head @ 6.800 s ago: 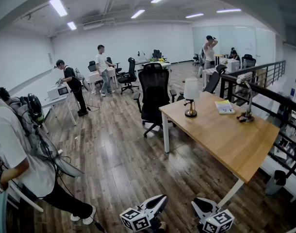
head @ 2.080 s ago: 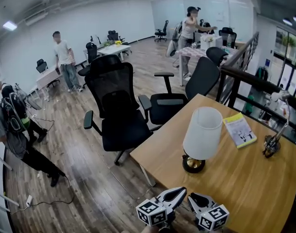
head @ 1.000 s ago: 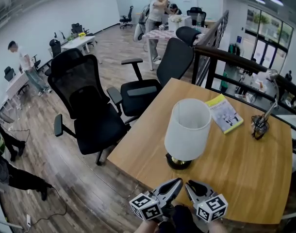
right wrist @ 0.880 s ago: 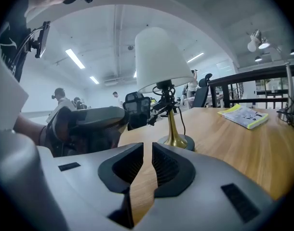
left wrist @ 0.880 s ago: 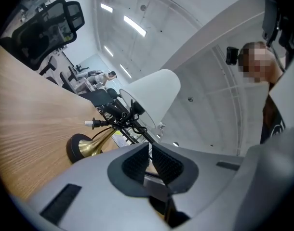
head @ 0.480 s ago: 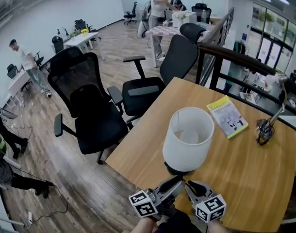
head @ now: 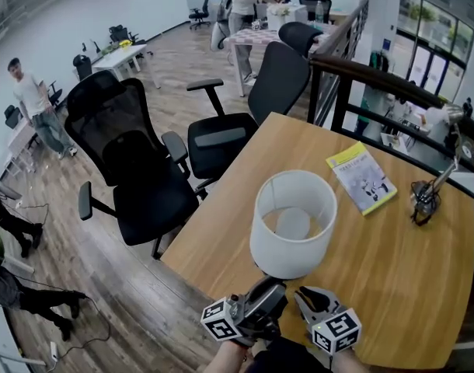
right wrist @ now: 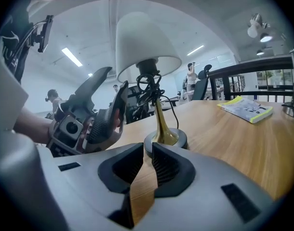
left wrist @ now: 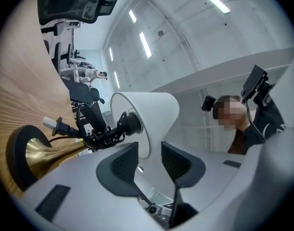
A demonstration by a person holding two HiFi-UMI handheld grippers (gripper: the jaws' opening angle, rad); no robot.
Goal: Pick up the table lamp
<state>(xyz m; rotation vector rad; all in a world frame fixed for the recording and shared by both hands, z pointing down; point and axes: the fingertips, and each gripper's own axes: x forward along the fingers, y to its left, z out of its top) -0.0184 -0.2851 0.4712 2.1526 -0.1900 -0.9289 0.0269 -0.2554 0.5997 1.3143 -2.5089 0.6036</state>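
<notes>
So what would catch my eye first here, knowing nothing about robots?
The table lamp, with its big white shade, stands near the front edge of the wooden table. Just below it are two hand-held grippers: the left gripper, whose jaws have just been opening with nothing gripped between them, and the right gripper. Black office chairs crowd the table's left side.

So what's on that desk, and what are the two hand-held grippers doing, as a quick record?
Lamp: table lamp upright on the wooden table, near its edge.
Cord: black cord bundled high on the lamp.
Booklet: yellow booklet lying flat beyond the lamp.
Left hand-held gripper: jaws have just been opening, apart, beside the lamp, gripping nothing.
Right hand-held gripper: jaws slightly apart, empty, aimed at the lamp.
</notes>
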